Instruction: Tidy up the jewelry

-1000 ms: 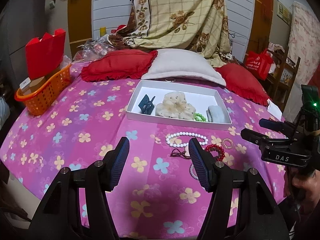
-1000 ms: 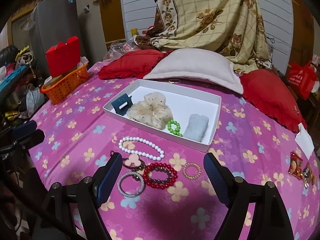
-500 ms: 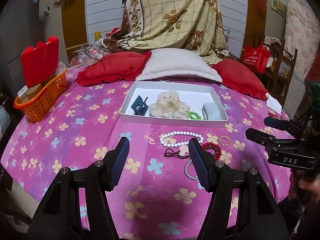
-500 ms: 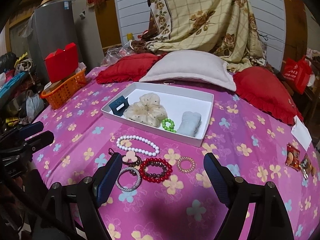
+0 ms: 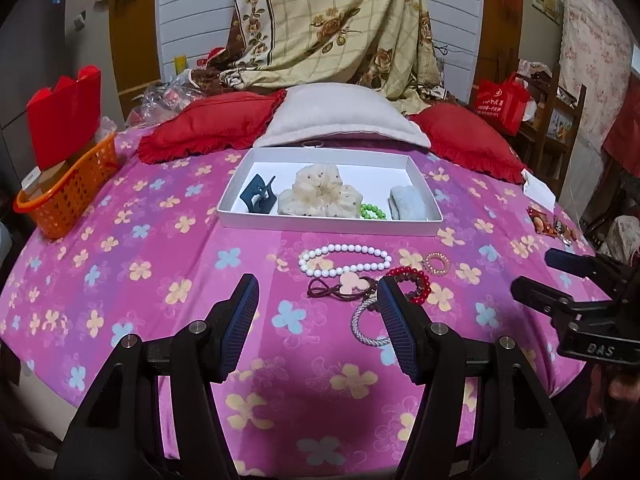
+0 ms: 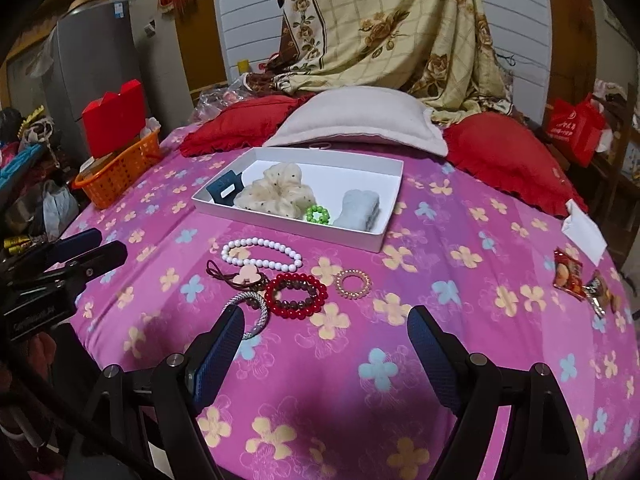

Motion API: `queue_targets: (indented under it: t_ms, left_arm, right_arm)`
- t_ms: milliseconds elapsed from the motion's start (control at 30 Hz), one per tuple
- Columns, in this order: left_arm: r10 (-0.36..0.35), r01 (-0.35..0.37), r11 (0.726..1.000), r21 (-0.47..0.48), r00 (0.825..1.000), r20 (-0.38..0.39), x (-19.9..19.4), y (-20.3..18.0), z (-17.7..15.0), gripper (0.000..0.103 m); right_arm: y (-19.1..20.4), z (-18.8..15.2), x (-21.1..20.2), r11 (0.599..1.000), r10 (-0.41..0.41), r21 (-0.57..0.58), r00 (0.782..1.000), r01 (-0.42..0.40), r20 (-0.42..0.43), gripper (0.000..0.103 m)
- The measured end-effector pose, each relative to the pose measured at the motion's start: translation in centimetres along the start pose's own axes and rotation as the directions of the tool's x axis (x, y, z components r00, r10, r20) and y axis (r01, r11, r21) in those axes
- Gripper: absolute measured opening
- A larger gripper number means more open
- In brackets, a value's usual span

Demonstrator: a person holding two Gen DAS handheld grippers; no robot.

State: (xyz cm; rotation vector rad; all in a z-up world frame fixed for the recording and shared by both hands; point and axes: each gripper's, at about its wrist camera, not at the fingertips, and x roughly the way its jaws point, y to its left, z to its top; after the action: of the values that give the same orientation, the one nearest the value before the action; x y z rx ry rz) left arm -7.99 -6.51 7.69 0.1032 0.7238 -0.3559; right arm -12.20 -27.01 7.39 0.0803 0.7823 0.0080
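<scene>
You are holding the left gripper (image 5: 316, 300) above the pink flowered bedcover (image 5: 160, 280), and its jaws are standing apart with nothing between them. You are holding the right gripper (image 6: 326, 336) the same way, jaws wide apart and empty, just in front of the loose jewelry. The white tray (image 6: 384, 236) is lying on the cover in front of the pillows, and it is already containing a dark blue hair claw (image 6: 222, 192), a cream scrunchie (image 6: 276, 196), a green bead bracelet (image 6: 318, 215) and a pale blue folded piece (image 6: 358, 210). The other pieces are waiting on the cover, between the tray and your grippers. The white pearl bracelet (image 6: 260, 255) is lying nearest the tray. Just beside it, the dark hair tie with a pink charm (image 6: 246, 274) is touching the red bead bracelet (image 6: 296, 294). The small gold ring (image 6: 353, 283) is sitting a little to the right of the red one, apart from it. The silver bangle (image 6: 256, 308) is lying closest to the right gripper, partly behind its left finger (image 6: 218, 354). An orange basket (image 5: 68, 196) is standing at the left edge of the bed.
</scene>
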Motion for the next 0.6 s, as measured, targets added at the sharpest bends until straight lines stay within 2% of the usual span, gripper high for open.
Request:
queue_targets:
  t_ms: [167, 400, 600]
  left_arm:
    - [0.0, 0.0, 1.0, -0.02, 1.0, -0.001, 0.3, 0.0, -0.1, 0.062]
    - [0.047, -0.047, 0.999, 0.0, 0.999, 0.002, 0.3, -0.2, -0.5, 0.062]
    - [0.054, -0.054, 0.999, 0.002, 0.998, -0.01, 0.8, -0.2, -0.7, 0.062]
  right_arm:
    - [0.4, -0.2, -0.8, 0.999, 0.015, 0.036, 0.999, -0.016, 0.031, 0.089]
    - [1.9, -0.1, -0.4, 0.997, 0.065, 0.043, 0.997, -0.066, 0.03, 0.089]
    - [2.4, -0.1, -0.2, 0.997, 0.065, 0.033, 0.998, -0.066, 0.024, 0.089]
